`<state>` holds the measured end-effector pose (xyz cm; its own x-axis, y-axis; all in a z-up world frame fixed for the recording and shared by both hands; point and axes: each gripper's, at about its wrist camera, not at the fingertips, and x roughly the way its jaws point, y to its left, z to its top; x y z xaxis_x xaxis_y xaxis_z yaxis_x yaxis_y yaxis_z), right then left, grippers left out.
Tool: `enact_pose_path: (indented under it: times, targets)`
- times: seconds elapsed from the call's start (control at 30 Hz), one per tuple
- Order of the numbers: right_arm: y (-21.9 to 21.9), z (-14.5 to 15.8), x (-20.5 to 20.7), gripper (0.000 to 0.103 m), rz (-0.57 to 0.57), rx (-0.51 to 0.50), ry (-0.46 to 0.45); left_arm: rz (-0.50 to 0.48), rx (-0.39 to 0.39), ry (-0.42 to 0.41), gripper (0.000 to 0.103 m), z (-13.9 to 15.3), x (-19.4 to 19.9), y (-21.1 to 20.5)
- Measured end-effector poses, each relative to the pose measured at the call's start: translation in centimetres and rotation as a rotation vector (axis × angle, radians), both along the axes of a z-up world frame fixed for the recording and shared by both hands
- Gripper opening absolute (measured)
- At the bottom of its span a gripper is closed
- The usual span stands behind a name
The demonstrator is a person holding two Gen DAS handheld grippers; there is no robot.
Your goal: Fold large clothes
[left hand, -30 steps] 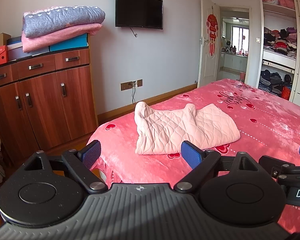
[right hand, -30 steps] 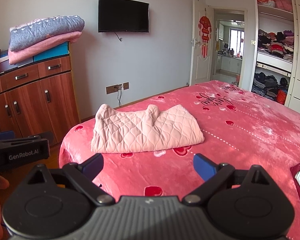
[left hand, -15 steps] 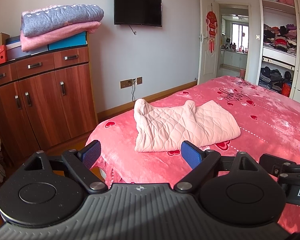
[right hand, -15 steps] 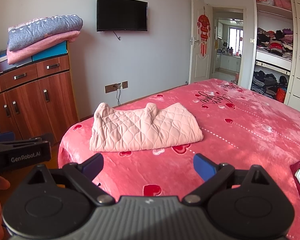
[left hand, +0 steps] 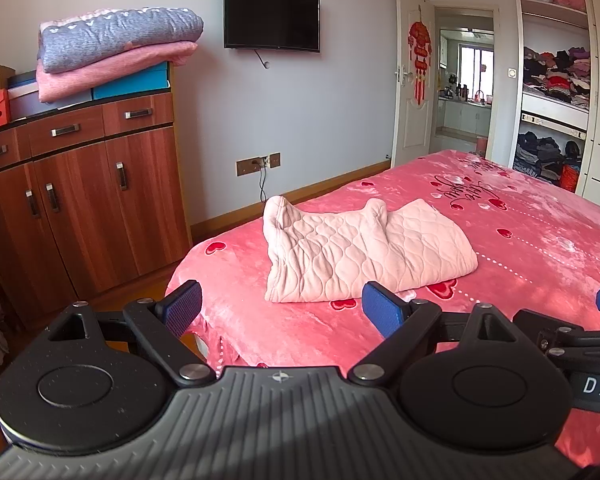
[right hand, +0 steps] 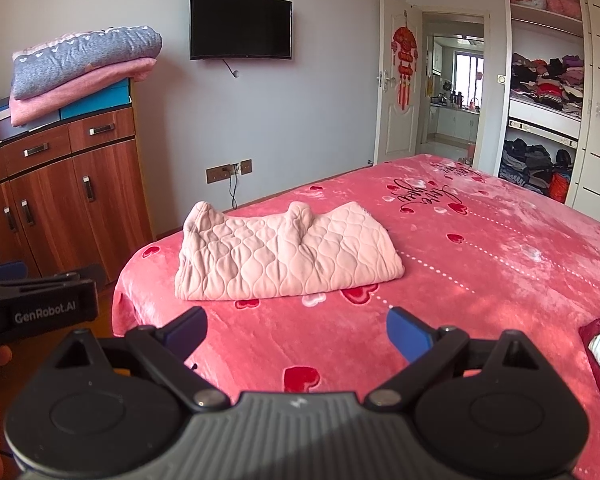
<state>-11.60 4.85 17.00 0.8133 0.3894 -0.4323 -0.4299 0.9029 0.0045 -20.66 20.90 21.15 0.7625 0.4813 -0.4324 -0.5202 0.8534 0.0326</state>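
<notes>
Pink quilted garment [left hand: 364, 252] folded on bed [left hand: 520, 248] — long axis 9-to-3, well apart at 12 o'clock. Left gripper [left hand: 281, 306], right gripper [right hand: 296, 330] both spread, empty; nearer arm unclear.

Home bedroom: bed [right hand: 480, 280] under pink heart-print blanket, wooden cabinet [right hand: 60, 184] far left, wall-mounted TV [right hand: 241, 24], open wardrobe [right hand: 548, 92] stuffed with clothes far right.
</notes>
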Motion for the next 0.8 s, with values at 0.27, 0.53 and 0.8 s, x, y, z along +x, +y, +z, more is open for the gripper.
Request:
enact_pose_path:
  times: [0.27,0.53,0.8]
  targets:
    - [0.18,-0.28,0.13,0.096,0.001,-0.008,0.006,-0.002,-0.004,0.005,0.103,-0.1,0.15,0.06]
    - [0.39,-0.62,0.33,0.096,-0.011,-0.022,0.002,-0.004,-0.009,0.0,0.103,-0.12,0.14,0.25]
    - [0.4,-0.68,0.2,0.096,-0.013,-0.028,-0.009,-0.01,-0.003,-0.007,0.103,-0.14,0.19,0.07]
